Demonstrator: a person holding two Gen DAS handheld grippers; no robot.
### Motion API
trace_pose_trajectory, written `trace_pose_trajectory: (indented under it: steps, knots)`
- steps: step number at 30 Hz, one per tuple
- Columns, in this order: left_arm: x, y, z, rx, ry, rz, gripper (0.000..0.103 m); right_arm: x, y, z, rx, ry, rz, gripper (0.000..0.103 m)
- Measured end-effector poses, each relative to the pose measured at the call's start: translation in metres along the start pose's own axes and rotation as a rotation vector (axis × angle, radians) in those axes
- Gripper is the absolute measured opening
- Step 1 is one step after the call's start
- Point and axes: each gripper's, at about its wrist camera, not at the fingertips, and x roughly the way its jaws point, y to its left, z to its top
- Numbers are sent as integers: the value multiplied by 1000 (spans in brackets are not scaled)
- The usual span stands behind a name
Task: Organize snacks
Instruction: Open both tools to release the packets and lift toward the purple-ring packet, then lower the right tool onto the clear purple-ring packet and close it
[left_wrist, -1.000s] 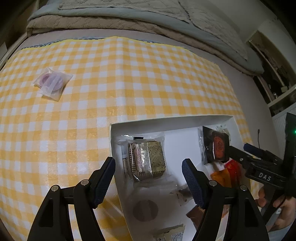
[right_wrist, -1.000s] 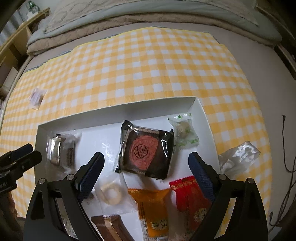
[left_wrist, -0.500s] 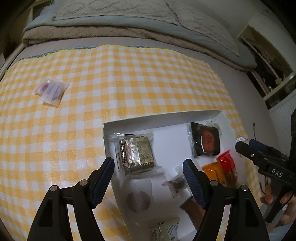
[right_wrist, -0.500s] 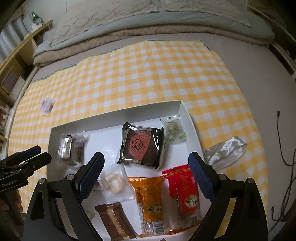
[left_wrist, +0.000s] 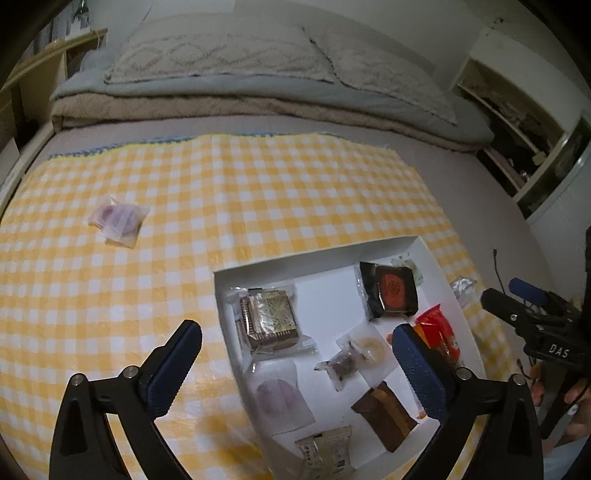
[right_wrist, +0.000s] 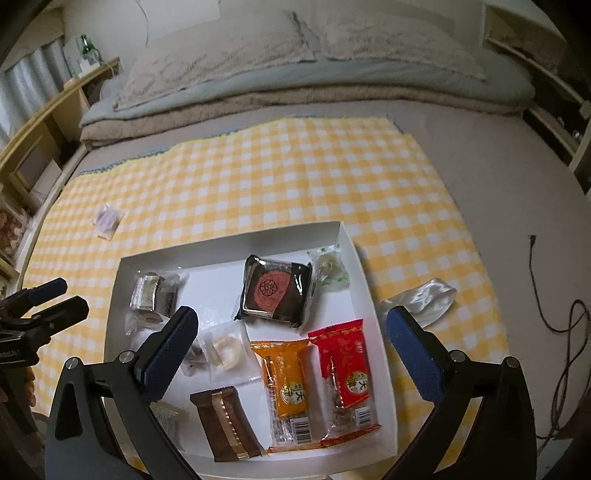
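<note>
- Cloth (right_wrist: 258, 177): yellow-and-white checks.
- Tray (right_wrist: 236, 251): plain white.
- Mooncake wrapper (right_wrist: 275, 290): black, red round motif.
- Two long packets: orange (right_wrist: 284, 376), red (right_wrist: 345, 369).
- Bar wrapper (right_wrist: 225, 424): brown, gold stripe.
- Gripper pads (right_wrist: 168, 350): blue.

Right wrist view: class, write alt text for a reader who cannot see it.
A white tray of wrapped snacks sits on a yellow checked cloth on a bed, seen between the open right hand-held gripper. One small packet lies outside it, far left.

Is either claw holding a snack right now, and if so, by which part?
Nothing is held. The left claw and right claw are both open and empty above the white box.
</note>
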Motion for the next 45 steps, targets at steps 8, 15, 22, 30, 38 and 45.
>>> trace_pose_trajectory:
  steps: [8,15,22,30,38,45]
  knots:
    - [-34,10,-1,-6,-64,19,103,-32,7,0,-19,-91,-2,103]
    - [-65,27,-4,-2,-127,40,103,-53,21,2,-39,-161,16,103]
    - [-85,55,-10,-24,-148,80,103,-50,47,7,-57,-186,43,103]
    - [-123,96,3,-32,-186,134,103,-38,92,22,-90,-189,102,103]
    - [-124,135,46,48,-191,179,103,-13,149,64,-116,-184,174,103]
    - [-65,199,83,55,-182,186,103,54,201,90,-47,-112,246,103]
